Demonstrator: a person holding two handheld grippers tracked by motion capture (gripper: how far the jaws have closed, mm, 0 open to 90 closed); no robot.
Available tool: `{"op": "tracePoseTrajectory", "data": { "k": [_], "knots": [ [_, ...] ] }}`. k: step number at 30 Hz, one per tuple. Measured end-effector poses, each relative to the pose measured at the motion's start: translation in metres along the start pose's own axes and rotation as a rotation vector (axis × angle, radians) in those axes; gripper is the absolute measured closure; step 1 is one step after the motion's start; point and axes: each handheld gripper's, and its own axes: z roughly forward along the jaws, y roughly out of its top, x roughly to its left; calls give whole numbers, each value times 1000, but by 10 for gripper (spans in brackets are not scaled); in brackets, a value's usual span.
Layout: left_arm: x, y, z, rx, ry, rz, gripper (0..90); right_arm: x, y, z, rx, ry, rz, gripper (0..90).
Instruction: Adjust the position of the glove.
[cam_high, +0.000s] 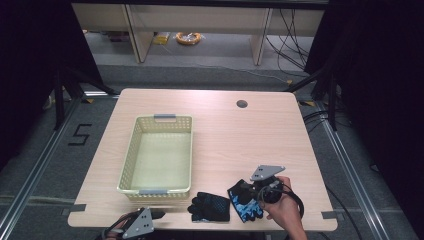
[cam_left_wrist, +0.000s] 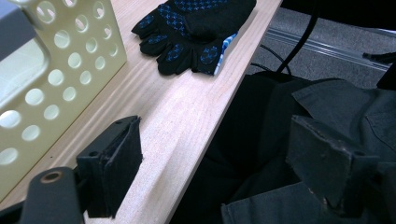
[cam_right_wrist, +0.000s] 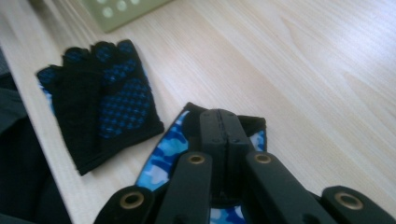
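A black fingerless glove (cam_high: 210, 206) with blue dots lies palm up near the table's front edge, also seen in the left gripper view (cam_left_wrist: 196, 28) and the right gripper view (cam_right_wrist: 100, 98). Just to its right lies a blue camouflage glove (cam_high: 248, 204) (cam_right_wrist: 163, 154). My right gripper (cam_high: 247, 188) (cam_right_wrist: 227, 120) is shut, its jaws pressed together over that glove's black cuff edge, which looks pinched between them. My left gripper (cam_high: 155, 214) (cam_left_wrist: 215, 158) hovers open at the front edge, left of the black glove, with nothing between its jaws.
A cream perforated basket (cam_high: 155, 191) (cam_left_wrist: 70, 60) with nothing in it stands on the left half of the wooden table (cam_high: 250, 140). A round cable hole (cam_high: 242, 104) sits at the back right. Dark clothing (cam_left_wrist: 289, 121) lies below the table's front edge.
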Motion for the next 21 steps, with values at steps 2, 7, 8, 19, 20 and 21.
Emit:
{"op": "tracePoseTrajectory", "data": {
  "k": [2,7,8,19,20,21],
  "knots": [
    [0,0,0,-4,-4,-7,177,-4,2,9,23,-14,-6,900],
    [0,0,1,-5,-5,-8,178,-7,10,20,50,-24,-24,900],
    [0,0,1,-5,-5,-8,178,-7,11,22,57,-18,-35,900],
    [-1,0,1,-7,-4,-13,178,-16,16,43,125,-24,-32,900],
    [0,0,1,-6,-5,-3,178,-18,15,43,149,-19,-46,900],
    [0,0,1,-6,-5,-3,178,-18,13,45,166,-26,-39,900]
  ]
}}
